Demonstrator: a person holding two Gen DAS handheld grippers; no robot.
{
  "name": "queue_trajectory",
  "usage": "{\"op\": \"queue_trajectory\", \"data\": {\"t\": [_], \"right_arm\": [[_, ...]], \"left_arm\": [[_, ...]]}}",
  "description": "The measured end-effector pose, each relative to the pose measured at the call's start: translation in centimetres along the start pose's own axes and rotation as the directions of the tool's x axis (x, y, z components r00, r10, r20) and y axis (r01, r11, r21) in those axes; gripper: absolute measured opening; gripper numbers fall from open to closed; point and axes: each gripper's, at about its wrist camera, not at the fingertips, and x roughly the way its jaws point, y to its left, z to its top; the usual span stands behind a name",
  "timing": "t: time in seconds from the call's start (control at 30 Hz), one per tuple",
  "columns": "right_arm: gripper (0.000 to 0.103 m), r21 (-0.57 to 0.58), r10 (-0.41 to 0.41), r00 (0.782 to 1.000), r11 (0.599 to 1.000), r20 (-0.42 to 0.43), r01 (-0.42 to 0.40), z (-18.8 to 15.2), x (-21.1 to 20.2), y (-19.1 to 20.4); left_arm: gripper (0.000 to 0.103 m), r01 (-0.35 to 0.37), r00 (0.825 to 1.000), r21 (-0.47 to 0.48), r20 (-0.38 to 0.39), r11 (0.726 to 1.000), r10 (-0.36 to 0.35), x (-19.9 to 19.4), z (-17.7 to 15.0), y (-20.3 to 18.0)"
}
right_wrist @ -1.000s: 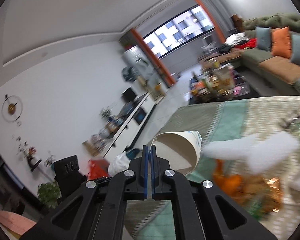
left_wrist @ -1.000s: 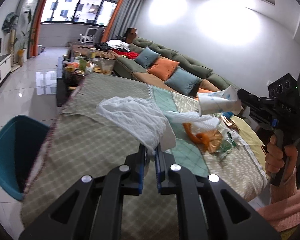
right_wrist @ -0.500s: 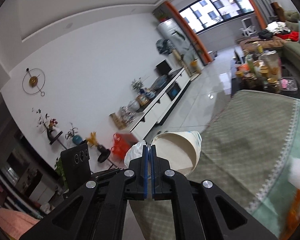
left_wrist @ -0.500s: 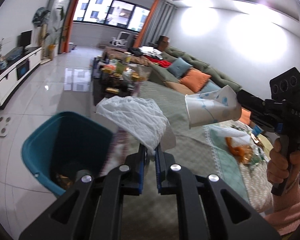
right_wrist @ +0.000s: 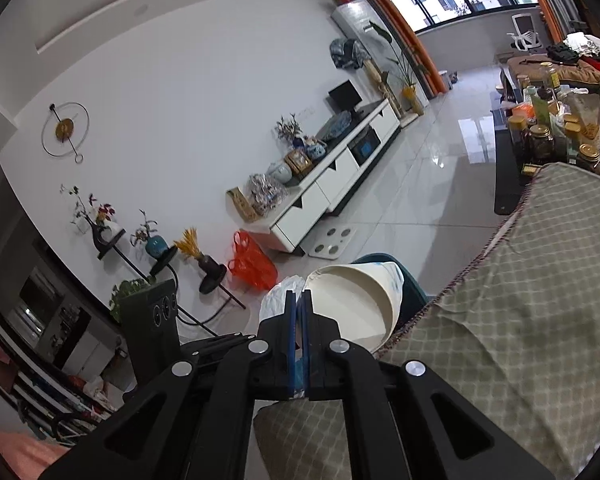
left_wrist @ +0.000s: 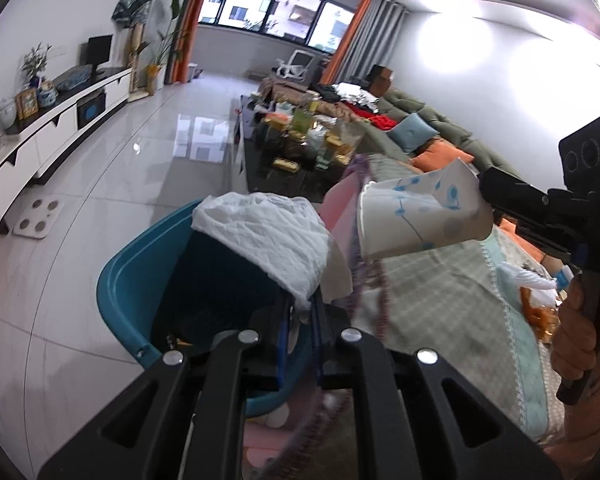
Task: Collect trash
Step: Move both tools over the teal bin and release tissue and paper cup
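Tissue [left_wrist: 264,240], crumpled and white, is pinched between the nearly closed jaws of the left gripper [left_wrist: 300,320] and hangs directly above the open mouth of the teal bin [left_wrist: 128,280], which stands on the floor against the table's cloth-covered edge [left_wrist: 432,292]. Off to its right the right gripper [right_wrist: 298,312] is clamped tight on the rim of a paper cup [left_wrist: 420,216], held on its side with its long axis roughly level (mouth facing the bin). That cup hovers over the table edge, just short of the bin, so the left hand is the nearer one for dropping.
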Motion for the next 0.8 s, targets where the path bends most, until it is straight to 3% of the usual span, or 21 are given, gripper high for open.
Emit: {"op": "queue_trajectory", "data": {"t": [0.33, 0.8], "right_arm": [[0.003, 0.024, -0.066, 0.993, 0.997, -0.101, 0.068, 0.2, 5.7, -1.6], [0.006, 0.027, -0.123, 0.975, 0.991, -0.187, 0.131, 0.5, 10.5, -2.2]], "left_arm": [[0.011, -0.055, 0.996, -0.054, -0.075, 0.997, 0.05, 3.3, -0.4, 2.9], [0.015, -0.102, 0.986, -0.1, -0.145, 0.99, 0.087, 6.8, -0.9, 5.2]]}}
